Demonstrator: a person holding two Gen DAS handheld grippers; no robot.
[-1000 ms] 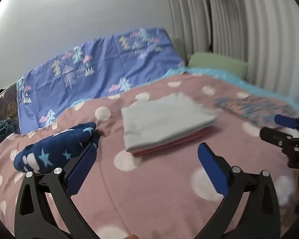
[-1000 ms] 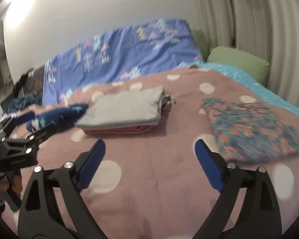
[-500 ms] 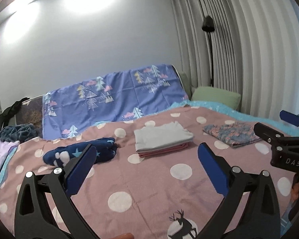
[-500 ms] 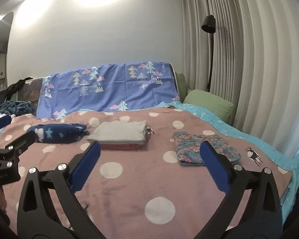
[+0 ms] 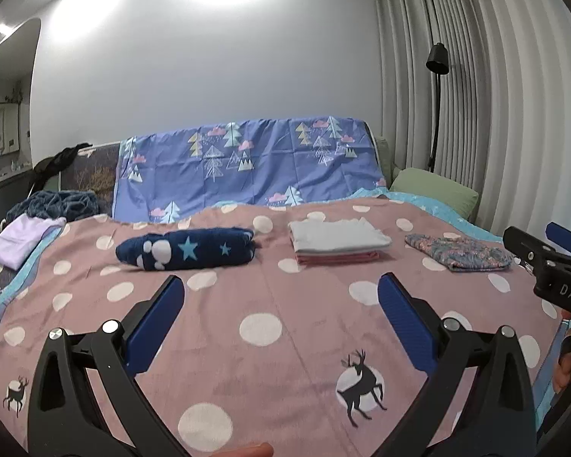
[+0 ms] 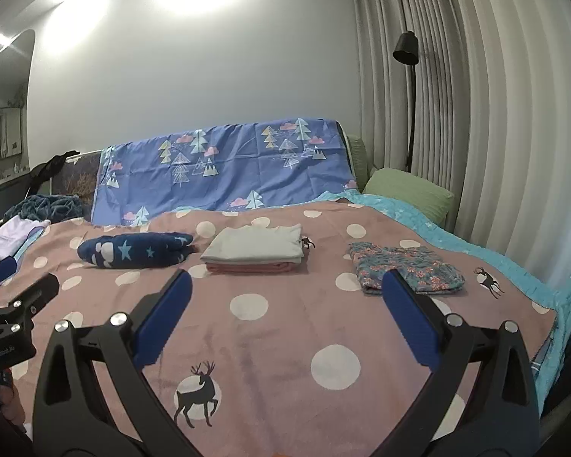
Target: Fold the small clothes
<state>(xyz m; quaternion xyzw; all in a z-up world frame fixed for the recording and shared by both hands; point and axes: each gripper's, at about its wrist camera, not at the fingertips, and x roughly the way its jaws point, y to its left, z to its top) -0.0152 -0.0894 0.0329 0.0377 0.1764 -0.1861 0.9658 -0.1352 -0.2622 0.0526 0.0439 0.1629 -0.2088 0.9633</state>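
Note:
Three folded clothes lie in a row on the pink dotted blanket (image 5: 278,327): a navy star-print piece (image 5: 186,253) at left, a grey piece on a pink one (image 5: 337,240) in the middle, and a blue floral piece (image 5: 458,253) at right. They also show in the right wrist view as the navy piece (image 6: 133,253), the grey stack (image 6: 257,251) and the floral piece (image 6: 407,272). My left gripper (image 5: 279,301) is open and empty, well back from the clothes. My right gripper (image 6: 285,297) is open and empty too.
A purple tree-print sheet (image 5: 247,167) drapes the headboard. A green pillow (image 5: 434,190) lies at the far right by the curtains (image 5: 495,95) and a black floor lamp (image 5: 437,76). A lilac garment (image 5: 23,240) and a dark blue heap (image 5: 53,203) sit at far left.
Both grippers have pulled back and risen away from the folded clothes, which now look smaller and farther off. The clothes have not moved. Both stay open.

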